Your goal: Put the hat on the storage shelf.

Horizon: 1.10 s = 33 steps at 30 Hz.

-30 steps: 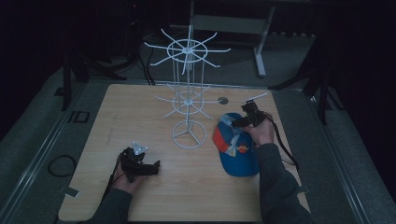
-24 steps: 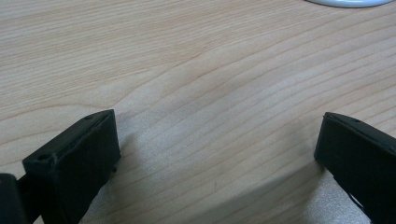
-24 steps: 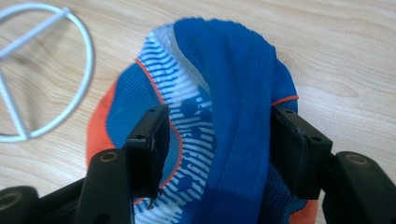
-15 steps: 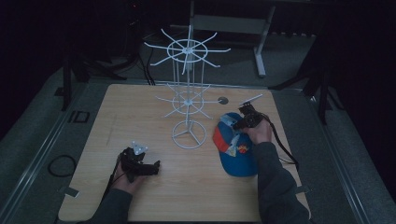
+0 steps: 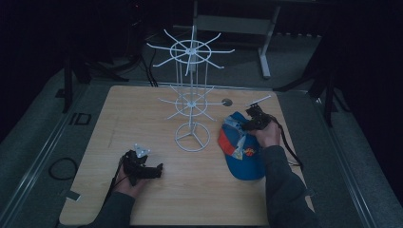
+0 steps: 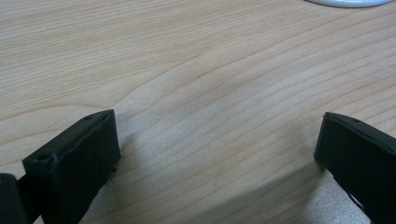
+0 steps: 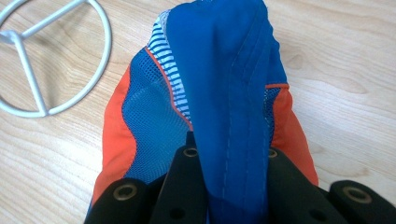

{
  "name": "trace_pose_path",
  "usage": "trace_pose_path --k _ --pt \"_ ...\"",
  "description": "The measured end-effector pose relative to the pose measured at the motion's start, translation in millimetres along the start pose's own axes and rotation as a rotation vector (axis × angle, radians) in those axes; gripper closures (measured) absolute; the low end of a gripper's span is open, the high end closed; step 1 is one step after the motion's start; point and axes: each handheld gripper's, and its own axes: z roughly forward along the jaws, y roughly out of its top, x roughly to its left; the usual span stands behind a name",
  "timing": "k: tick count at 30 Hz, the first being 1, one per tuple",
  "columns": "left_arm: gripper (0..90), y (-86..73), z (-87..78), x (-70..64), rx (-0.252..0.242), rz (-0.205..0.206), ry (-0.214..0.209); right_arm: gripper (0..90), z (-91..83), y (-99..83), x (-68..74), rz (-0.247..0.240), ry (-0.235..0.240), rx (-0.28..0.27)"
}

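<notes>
Right gripper (image 7: pixel 229 186) clamped on blue cap (image 7: pixel 224 93) fabric fold, cap on table (image 5: pixel 142 109); white rack (image 5: pixel 192 102) just left, 0 caps hung; left gripper (image 6: pixel 215 154) wide, idle; hanging left

White wire rack (image 5: pixel 192 102), wooden table (image 5: pixel 138 114)

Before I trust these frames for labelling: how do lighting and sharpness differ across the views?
High view: dim, dark surroundings, cap and white rack soft but readable. Left gripper view: bright, wood grain of the table crisp, soft shadow between the jaws. Right gripper view: well lit, cap mesh and stitching sharp.
</notes>
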Motion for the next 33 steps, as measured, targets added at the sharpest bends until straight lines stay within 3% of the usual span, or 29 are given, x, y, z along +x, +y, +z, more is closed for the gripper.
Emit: trace_pose_path --k 10,15,18,33 --pt "0.1 0.0 0.0 0.0 0.0 0.0 0.0 87.9 -23.4 -11.6 -0.5 -0.038 0.011 -0.073" --pt "0.1 0.0 -0.1 0.1 0.001 0.001 0.0 88.0 -36.0 -14.3 3.8 -0.037 0.057 -0.135" --pt "0.1 0.0 0.0 0.0 0.001 0.001 0.0 88.0 -45.6 -14.2 10.0 -0.055 0.062 -0.166" --pt "0.1 0.0 -0.1 0.1 0.001 0.002 0.0 87.9 -69.4 -18.9 21.4 -0.097 0.107 -0.242"
